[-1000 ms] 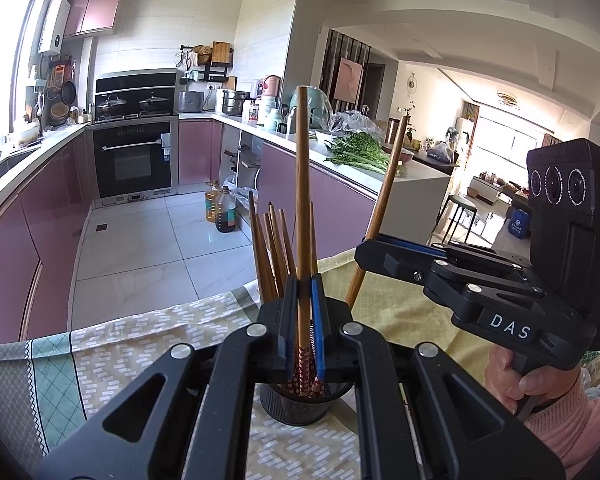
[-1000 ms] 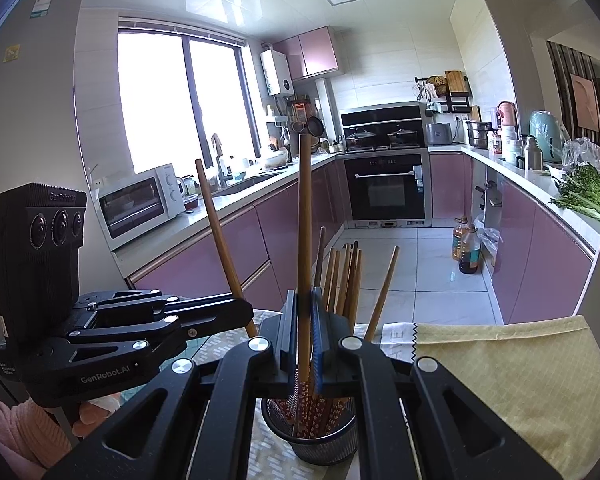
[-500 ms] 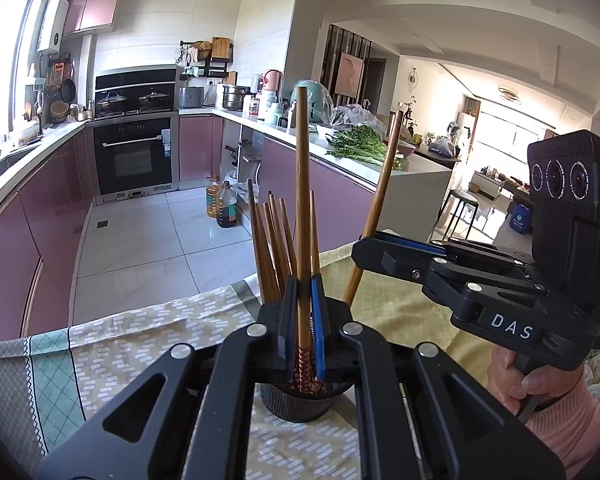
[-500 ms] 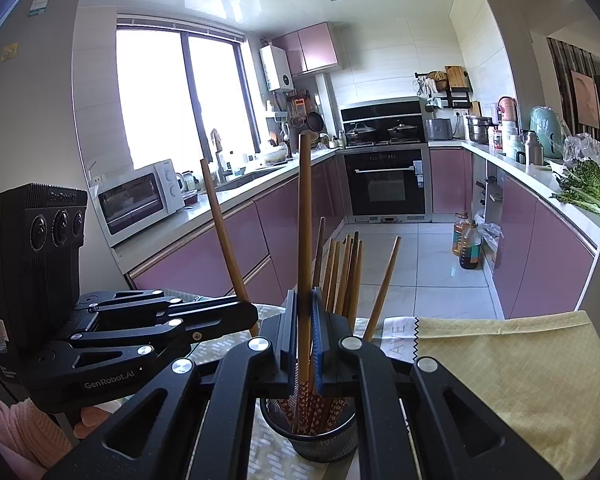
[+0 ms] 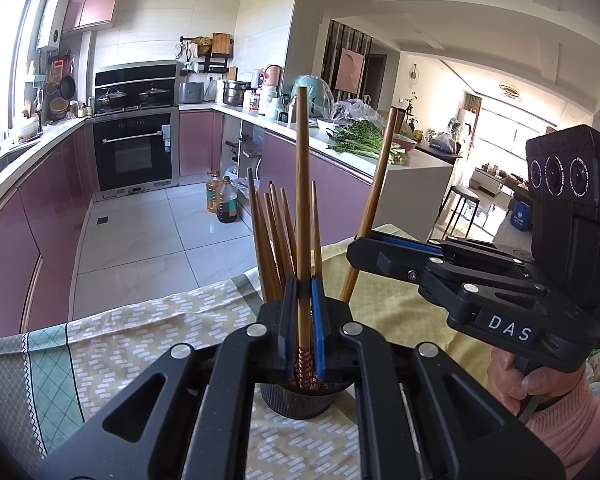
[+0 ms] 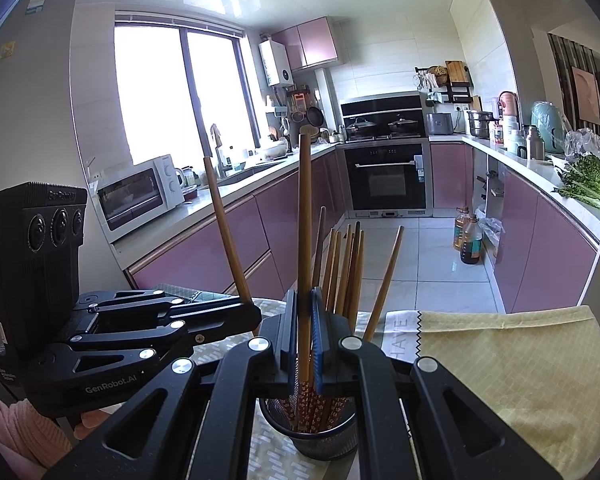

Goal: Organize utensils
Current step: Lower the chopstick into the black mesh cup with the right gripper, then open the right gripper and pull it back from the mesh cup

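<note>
From the left wrist view, your left gripper (image 5: 305, 320) has its blue-padded jaws pinched on one long brown wooden chopstick (image 5: 302, 208), standing nearly upright with its patterned red tip already down at the mouth of the dark ribbed round holder cup (image 5: 296, 400) on the yellow-green patterned tablecloth (image 5: 140, 340). The bundle of other wooden chopsticks (image 5: 274, 240) leans in the cup just left of yours, so I'd say drop it straight down and not sideways, or you'll likely nudge the bundle. Off to the right your right gripper (image 5: 356, 246) is clamped on a second tilted wooden chopstick (image 5: 374, 200), close to the cup, so keep the two sticks from crossing. Switching to the right wrist view, that gripper's pads are also squeezed on its stick (image 6: 305, 240), upright here, red flowery end inside the black mesh cup (image 6: 312, 436) with the rest (image 6: 346, 268) fanned out behind. The left gripper (image 6: 256, 314) sits just beside on the left with its stick (image 6: 226, 232) leaning away. My guess is release one at a time: ease the pads apart only once the tip is well inside the rim, then lift clear without snagging the neighbours.
</note>
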Demonstrator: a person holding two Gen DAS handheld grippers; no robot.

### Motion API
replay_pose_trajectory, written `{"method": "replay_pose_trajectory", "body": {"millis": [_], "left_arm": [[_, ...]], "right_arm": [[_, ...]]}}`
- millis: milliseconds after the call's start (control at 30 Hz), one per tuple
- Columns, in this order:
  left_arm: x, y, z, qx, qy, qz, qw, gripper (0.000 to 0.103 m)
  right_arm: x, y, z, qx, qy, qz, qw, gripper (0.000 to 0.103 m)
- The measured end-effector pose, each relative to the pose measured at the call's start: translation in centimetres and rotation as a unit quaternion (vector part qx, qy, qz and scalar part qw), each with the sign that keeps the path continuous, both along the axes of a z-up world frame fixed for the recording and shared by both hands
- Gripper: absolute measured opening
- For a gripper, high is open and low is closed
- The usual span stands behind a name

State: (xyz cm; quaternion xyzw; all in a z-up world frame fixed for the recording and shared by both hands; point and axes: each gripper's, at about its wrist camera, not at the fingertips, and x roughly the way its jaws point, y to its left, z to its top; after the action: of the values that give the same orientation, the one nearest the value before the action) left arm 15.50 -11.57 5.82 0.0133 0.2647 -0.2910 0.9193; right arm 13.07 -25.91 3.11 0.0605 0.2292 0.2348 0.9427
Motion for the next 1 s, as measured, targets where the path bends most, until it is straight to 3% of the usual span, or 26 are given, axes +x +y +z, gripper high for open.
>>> {"method": "replay_pose_trajectory", "body": {"millis": [1000], "left_arm": [[0.7, -0.7, -2.1, 0.021, 0.026, -0.010, 0.9994, 0.008]], "right_arm": [[1.0, 0.1, -1.4, 0.000, 0.024, 0.003, 1.000, 0.006]]}}
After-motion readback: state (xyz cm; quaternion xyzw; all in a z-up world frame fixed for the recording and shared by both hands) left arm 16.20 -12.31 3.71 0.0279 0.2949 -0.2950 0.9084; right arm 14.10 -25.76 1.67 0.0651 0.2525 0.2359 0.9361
